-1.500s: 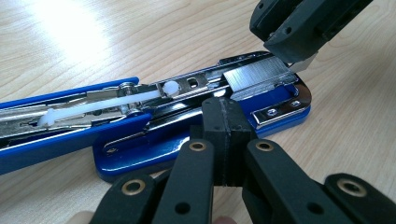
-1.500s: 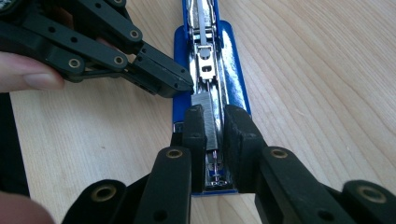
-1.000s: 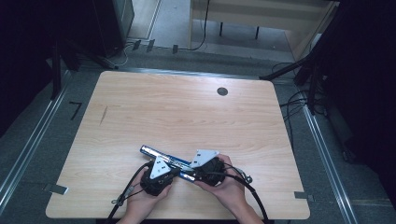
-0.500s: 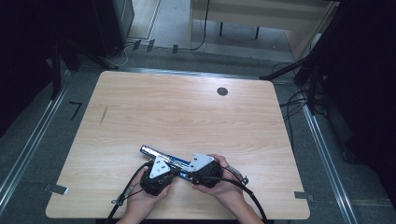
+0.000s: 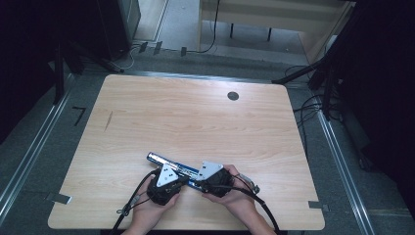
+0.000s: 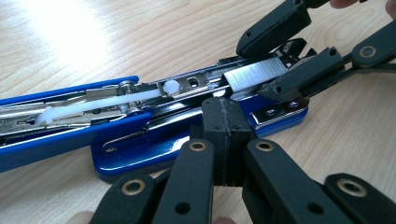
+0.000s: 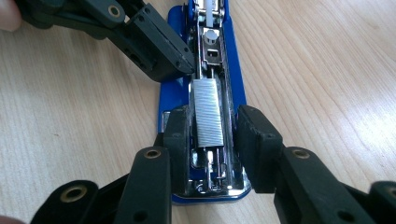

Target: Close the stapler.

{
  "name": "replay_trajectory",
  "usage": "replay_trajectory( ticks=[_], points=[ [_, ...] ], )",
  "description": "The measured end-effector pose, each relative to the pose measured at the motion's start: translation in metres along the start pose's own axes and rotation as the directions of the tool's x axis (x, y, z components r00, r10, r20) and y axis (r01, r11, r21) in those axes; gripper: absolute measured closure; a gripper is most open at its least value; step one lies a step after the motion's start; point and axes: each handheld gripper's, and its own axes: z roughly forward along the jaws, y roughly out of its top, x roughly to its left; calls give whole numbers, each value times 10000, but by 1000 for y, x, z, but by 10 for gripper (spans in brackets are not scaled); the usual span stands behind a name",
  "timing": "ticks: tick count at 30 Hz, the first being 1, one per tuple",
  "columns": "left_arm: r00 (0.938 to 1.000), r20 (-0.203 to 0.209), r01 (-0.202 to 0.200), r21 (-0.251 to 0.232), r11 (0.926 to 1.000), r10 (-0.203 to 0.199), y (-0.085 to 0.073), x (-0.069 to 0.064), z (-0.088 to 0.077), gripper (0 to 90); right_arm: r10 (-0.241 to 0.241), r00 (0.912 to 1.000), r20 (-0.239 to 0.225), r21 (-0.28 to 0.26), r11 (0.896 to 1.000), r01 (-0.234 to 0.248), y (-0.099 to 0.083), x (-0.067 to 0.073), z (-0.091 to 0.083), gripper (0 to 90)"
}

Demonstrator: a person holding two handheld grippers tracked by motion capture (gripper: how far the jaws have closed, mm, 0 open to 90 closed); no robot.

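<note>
Staples (image 7: 208, 111) sit in the open stapler (image 6: 140, 140) (desk's 6 o'clock); right gripper (image 7: 212, 135) straddles them, jaws apart, left gripper (image 6: 227, 135) closed empty; a nudge could spill them.

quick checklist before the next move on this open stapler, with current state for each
1. Stapler lid swung open, flat on table: ok.
2. Staple strip seated in the magazine channel: ok.
3. Right gripper jaws straddle the magazine, open around the strip: ok.
4. Left gripper jaws shut, pressed against the blue base: ok.
5. White pusher behind the strip, clear of it: ok.
6. Strip fully forward against the front: cannot tell.
</note>
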Motion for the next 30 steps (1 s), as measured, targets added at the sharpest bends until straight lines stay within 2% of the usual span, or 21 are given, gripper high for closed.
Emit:
replay_trajectory(
  ticks=[8, 10, 12, 23, 28, 30],
  points=[
    [10000, 7, -41, -2, 10000, 41, 0, 0, 0, 900, -134, 9998, 116, -68, 9999, 135, 2, 1, -3, 680],
    [10000, -4, -61, 0, 10000, 61, 0, 0, 0, 900, -138, 9998, 123, -101, 9999, 140, 3, 3, -2, 708],
    [10000, -8, -65, 0, 10000, 65, 0, 0, 0, 900, -407, 9989, 232, -23, 9992, 408, 6, 5, -1, 710],
    [10000, 18, -62, -4, 10000, 62, 0, 0, 0, 900, -317, 9992, 223, -63, 9995, 319, 6, 5, 0, 711],
    [10000, 18, -48, -24, 10000, 48, 0, 0, 0, 900, -635, 9971, 423, -112, 9979, 640, 6, 7, 0, 707],
    [10000, 7, -53, -18, 10000, 53, 0, 0, 0, 900, -624, 9970, 462, -123, 9979, 630, 6, 8, 0, 707]
  ],
)
